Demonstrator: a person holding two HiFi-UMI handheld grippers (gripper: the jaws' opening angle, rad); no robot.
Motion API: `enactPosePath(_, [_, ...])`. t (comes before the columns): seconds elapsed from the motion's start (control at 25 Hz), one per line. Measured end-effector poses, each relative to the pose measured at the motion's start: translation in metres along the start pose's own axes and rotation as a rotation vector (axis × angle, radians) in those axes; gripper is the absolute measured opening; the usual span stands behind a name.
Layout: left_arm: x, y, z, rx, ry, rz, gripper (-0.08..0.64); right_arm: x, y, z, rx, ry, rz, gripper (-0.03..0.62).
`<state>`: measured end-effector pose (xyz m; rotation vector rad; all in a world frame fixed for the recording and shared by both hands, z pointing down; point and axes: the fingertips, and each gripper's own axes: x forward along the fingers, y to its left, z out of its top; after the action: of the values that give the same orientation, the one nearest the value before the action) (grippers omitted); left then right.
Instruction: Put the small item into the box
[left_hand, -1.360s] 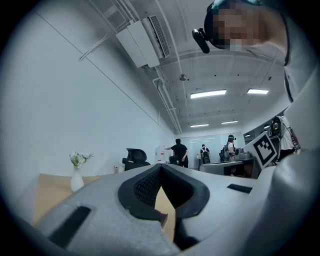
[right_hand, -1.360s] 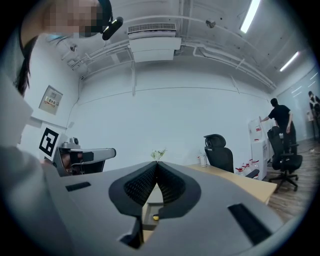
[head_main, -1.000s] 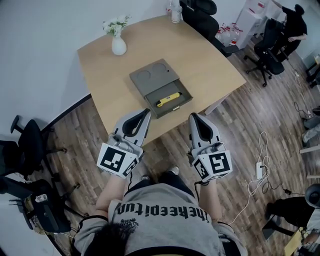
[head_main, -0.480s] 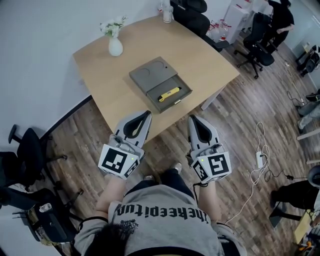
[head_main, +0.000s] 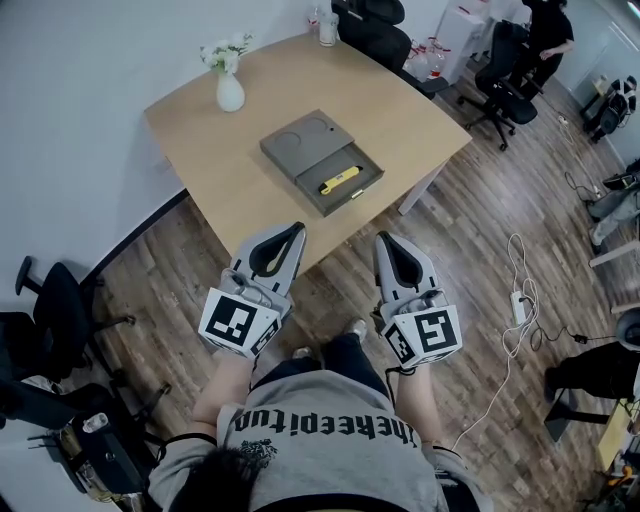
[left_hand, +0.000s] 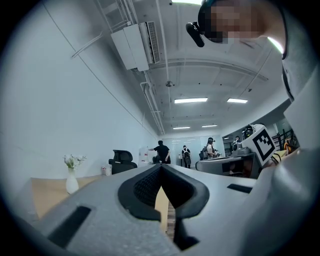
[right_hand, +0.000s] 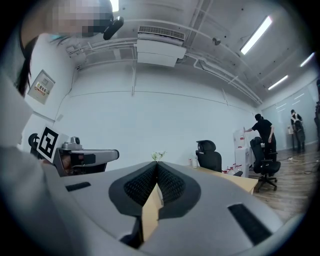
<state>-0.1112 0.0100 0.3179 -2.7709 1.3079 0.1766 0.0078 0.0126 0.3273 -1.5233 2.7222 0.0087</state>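
A grey box (head_main: 312, 152) lies on the wooden table (head_main: 230, 170), its drawer pulled out toward me. A small yellow item (head_main: 340, 181) rests inside the drawer. My left gripper (head_main: 296, 229) hovers off the table's near edge, jaws shut with nothing between them; in the left gripper view its tips (left_hand: 161, 167) meet. My right gripper (head_main: 384, 238) is level with it to the right, also shut and empty, its tips (right_hand: 156, 164) touching in the right gripper view. Both sit well short of the box.
A white vase with flowers (head_main: 229, 78) stands at the table's back left, a glass (head_main: 327, 29) at the far corner. Office chairs (head_main: 56, 300) flank the table; a person (head_main: 545, 22) stands at the back right. A power strip and cable (head_main: 520, 305) lie on the wood floor.
The view has drifted slightly, so the table and box sit a little higher and further right in frame. Both grippers stay shut in the same place in front of me.
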Motion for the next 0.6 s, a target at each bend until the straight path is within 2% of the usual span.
enactPosePath(0.6, [-0.025,-0.008,0.005,0.002,-0.006,-0.028,0.016,-0.018,0.029,-0.003,0.005,0.004,-0.013,0.008])
